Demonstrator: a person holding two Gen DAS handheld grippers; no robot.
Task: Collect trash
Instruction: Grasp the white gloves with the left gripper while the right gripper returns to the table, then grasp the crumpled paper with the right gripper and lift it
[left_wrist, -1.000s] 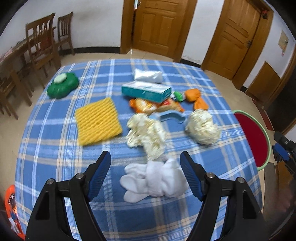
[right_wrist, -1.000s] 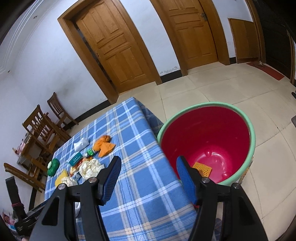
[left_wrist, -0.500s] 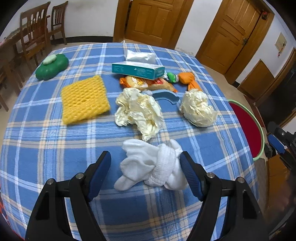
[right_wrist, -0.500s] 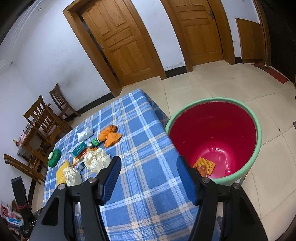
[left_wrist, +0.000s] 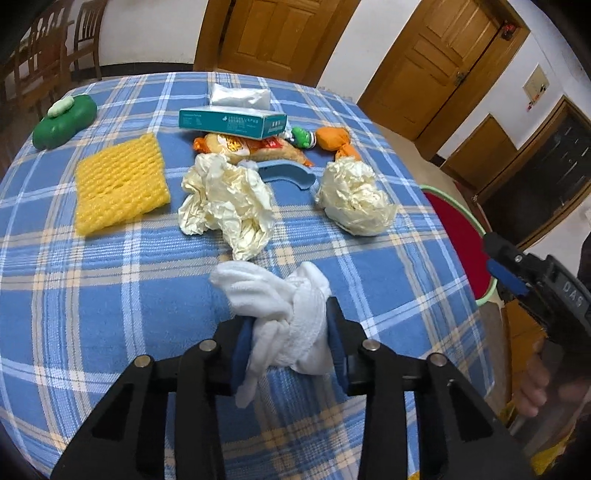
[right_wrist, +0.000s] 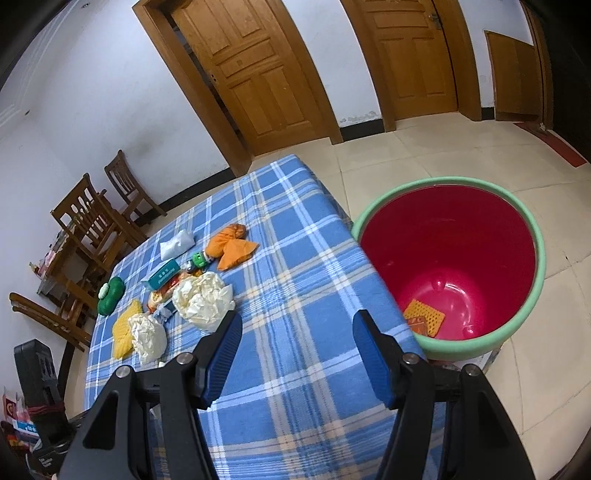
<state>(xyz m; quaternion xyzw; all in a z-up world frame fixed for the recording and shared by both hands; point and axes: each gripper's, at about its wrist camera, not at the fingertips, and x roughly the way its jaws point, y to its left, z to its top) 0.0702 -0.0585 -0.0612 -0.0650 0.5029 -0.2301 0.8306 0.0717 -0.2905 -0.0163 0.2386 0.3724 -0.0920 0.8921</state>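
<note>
On the blue plaid tablecloth (left_wrist: 110, 295), the left gripper (left_wrist: 290, 332) has just closed its jaws on a bundle of white socks (left_wrist: 284, 310), squeezing it between the blue pads. The right gripper (right_wrist: 295, 354) hangs unclenched and empty beside the red bucket (right_wrist: 517, 332). Print on the teal box (left_wrist: 232, 122) is too small to read; the right tool's body shows "DAS".

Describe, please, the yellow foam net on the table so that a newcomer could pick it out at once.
Start at the blue plaid tablecloth and find the green flower-shaped item near its far left corner. Just in front of that lies the yellow foam net, flat and roughly square. Its bright yellow honeycomb mesh sets it apart from the pale crumpled paper wad to its right.
</note>
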